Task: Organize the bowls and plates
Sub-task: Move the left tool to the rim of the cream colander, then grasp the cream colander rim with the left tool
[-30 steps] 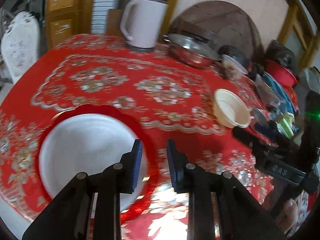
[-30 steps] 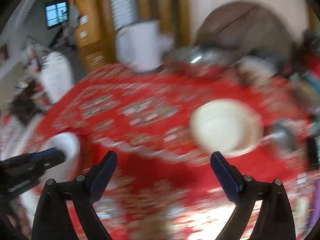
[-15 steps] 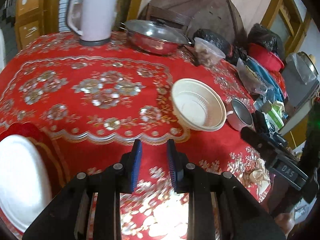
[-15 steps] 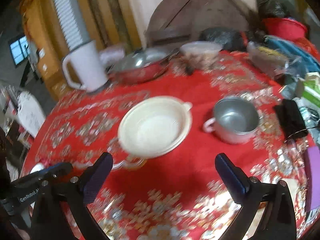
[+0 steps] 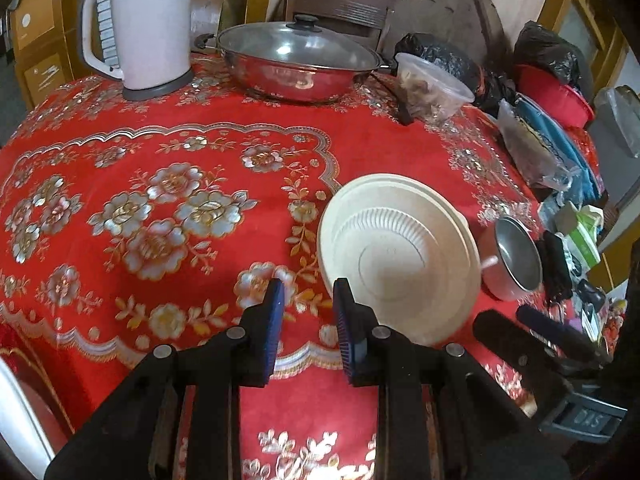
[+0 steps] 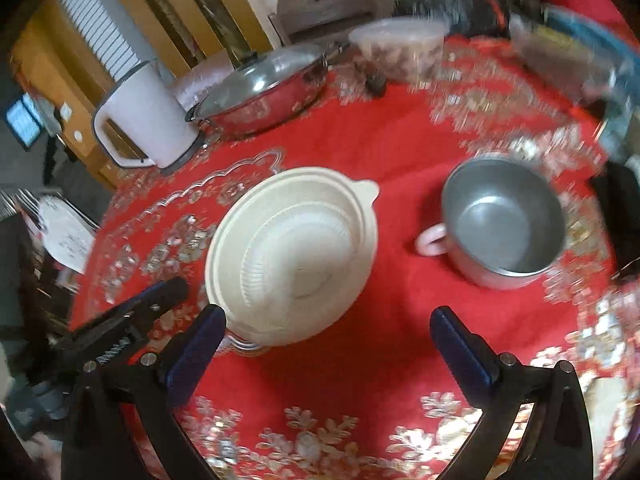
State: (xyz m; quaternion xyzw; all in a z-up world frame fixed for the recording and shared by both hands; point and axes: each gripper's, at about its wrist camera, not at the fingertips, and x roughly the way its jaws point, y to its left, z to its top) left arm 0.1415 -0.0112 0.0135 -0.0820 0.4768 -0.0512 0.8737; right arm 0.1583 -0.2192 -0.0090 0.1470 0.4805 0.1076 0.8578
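A cream plastic bowl (image 5: 396, 256) (image 6: 296, 252) sits upright on the red flowered tablecloth (image 5: 200, 152). My left gripper (image 5: 308, 312) hovers just left of its near rim, its blue pads a narrow gap apart with nothing between them. My right gripper (image 6: 326, 328) stands wide open over the cloth, its left fingertip by the bowl's near rim and its right fingertip below a steel cup with a pink handle (image 6: 504, 220) (image 5: 516, 256). A white plate (image 5: 16, 412) shows only as a sliver at the bottom left. Each gripper appears in the other's view: right (image 5: 540, 340), left (image 6: 132, 316).
At the back of the table stand a white kettle (image 5: 148, 24), a lidded steel wok (image 5: 296, 60) and a clear food tub (image 5: 432, 84). Bags and packets (image 5: 540, 148) crowd the right edge. A white chair (image 6: 66, 236) stands beyond the left side.
My left gripper has swung right, from over the white plate to beside the cream bowl. My right gripper has come closer to the bowl and cup. Neither jaw gap has changed.
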